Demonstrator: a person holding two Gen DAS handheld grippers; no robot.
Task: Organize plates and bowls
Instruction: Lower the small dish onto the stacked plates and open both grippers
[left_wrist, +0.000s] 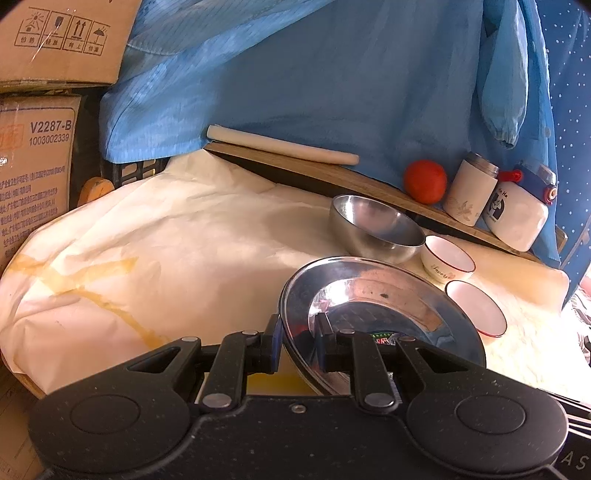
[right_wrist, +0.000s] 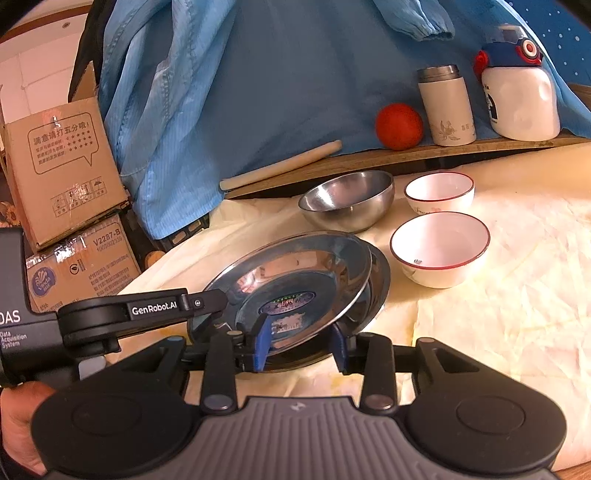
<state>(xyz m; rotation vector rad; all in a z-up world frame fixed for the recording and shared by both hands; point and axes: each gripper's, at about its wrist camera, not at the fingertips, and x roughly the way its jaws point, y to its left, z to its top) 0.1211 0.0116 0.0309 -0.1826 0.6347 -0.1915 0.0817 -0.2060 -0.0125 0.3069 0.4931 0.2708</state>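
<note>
Only the right wrist view shows that two shiny round steel plates are involved: an upper steel plate (right_wrist: 295, 280), tilted with its far rim raised, sits over a lower steel plate (right_wrist: 380, 284) that lies on the cream paper table cover (right_wrist: 498, 295). From the left wrist view just one mirror-bright plate (left_wrist: 369, 295) is visible, filling the lower middle, and the second plate cannot be made out beneath it.

The left gripper (left_wrist: 297, 332) is clamped on the near-left rim of that plate, one blue-padded finger on either side of the rim. In the right wrist view the same tool reaches in from the left, its black arm marked GenRobot.AI, and meets the upper plate's left edge (right_wrist: 221, 299).

The right gripper (right_wrist: 301, 345) stands with its blue fingers apart, astride the near edge of the plates; whether they touch the metal cannot be told.

Beyond the plates sits a round steel bowl (right_wrist: 347, 201), and to its right two white ceramic bowls with red rims, the far one (right_wrist: 439, 190) and the near one (right_wrist: 439, 251).

A bare hand (right_wrist: 18, 424) appears at the lower left edge of the right wrist view.
</note>
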